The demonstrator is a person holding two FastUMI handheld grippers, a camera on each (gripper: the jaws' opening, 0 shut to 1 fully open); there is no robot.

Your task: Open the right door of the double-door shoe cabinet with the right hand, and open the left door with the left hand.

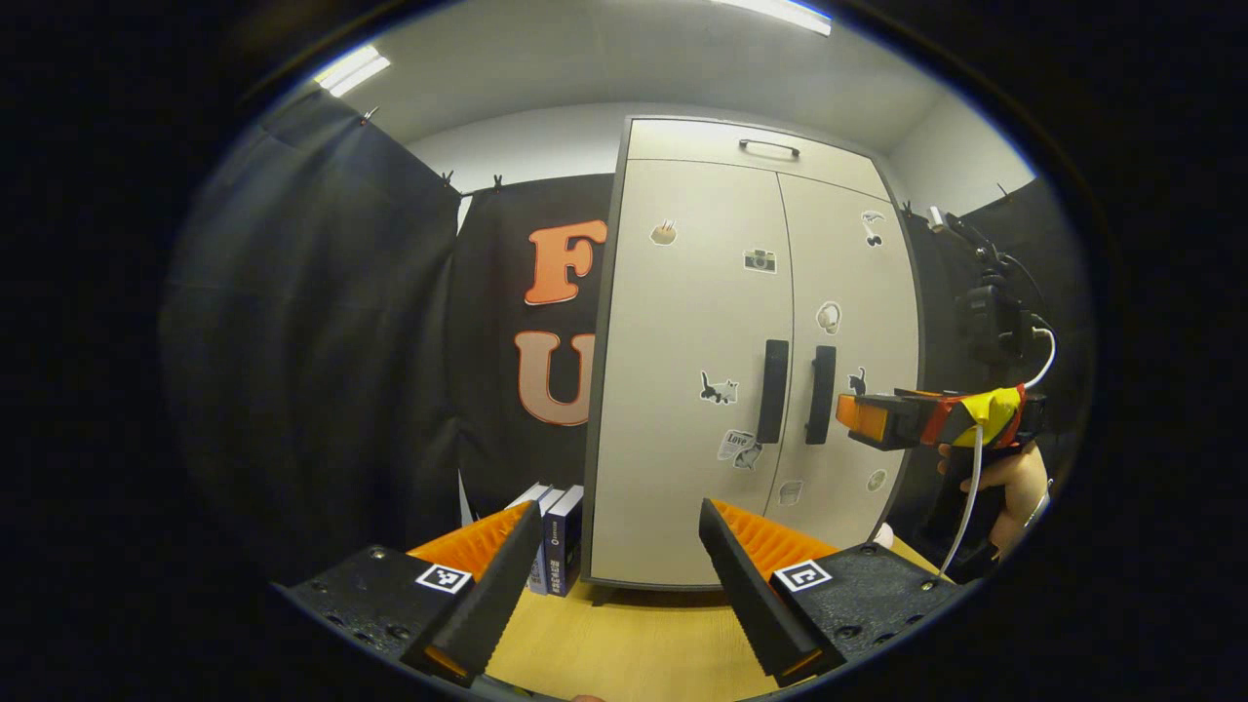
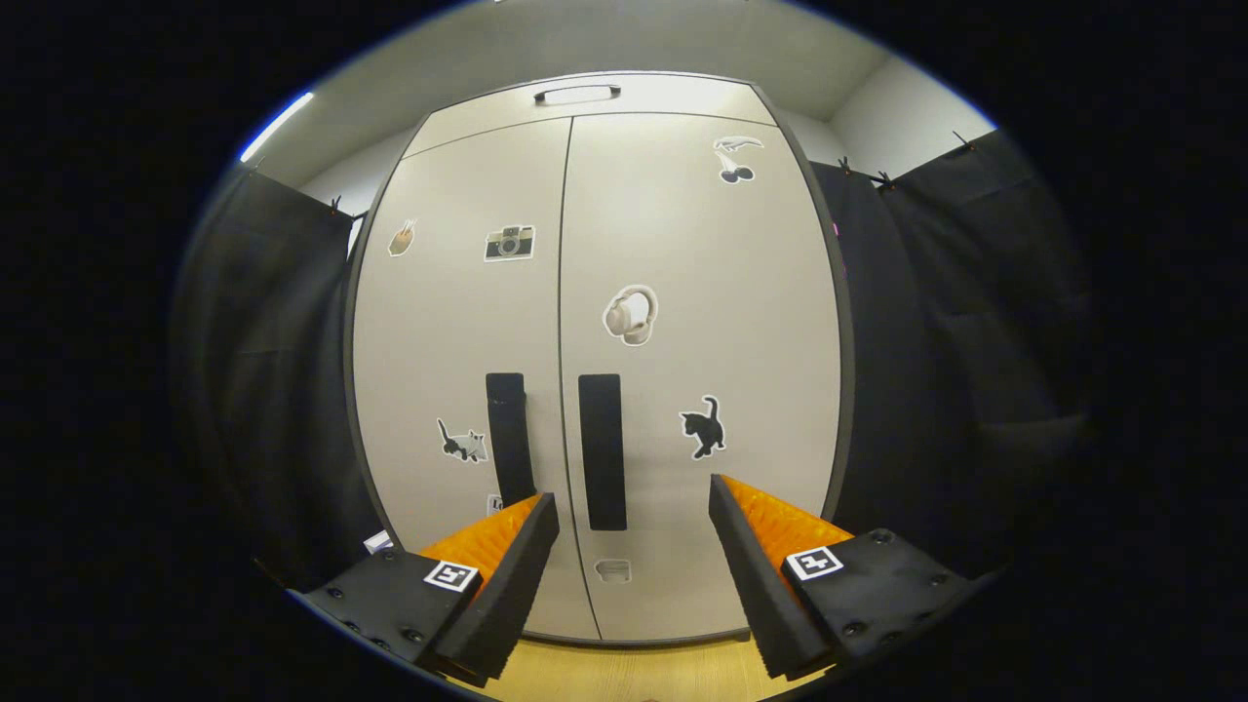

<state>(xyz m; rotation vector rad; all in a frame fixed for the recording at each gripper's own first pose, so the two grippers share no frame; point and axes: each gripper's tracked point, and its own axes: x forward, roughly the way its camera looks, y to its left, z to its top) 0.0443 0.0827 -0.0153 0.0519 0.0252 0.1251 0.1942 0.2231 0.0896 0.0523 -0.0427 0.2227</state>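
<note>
Standing upright on the wooden table (image 2: 624, 673) with both doors closed, the shoe cabinet (image 2: 595, 292) faces the right gripper (image 2: 634, 546), whose fingers are spread and empty; the left gripper (image 1: 614, 575) is likewise spread, farther back. Its rigid panels likely swing lightly. The right door handle (image 2: 602, 451) and left door handle (image 2: 509, 439), vertical bars beside the centre seam, offer the firmest hold.

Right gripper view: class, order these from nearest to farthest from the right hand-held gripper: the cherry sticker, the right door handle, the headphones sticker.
1. Right door handle, low, just above the right hand-held gripper.
2. Headphones sticker, mid-door, above the handle.
3. Cherry sticker, high near the door's top right.
</note>
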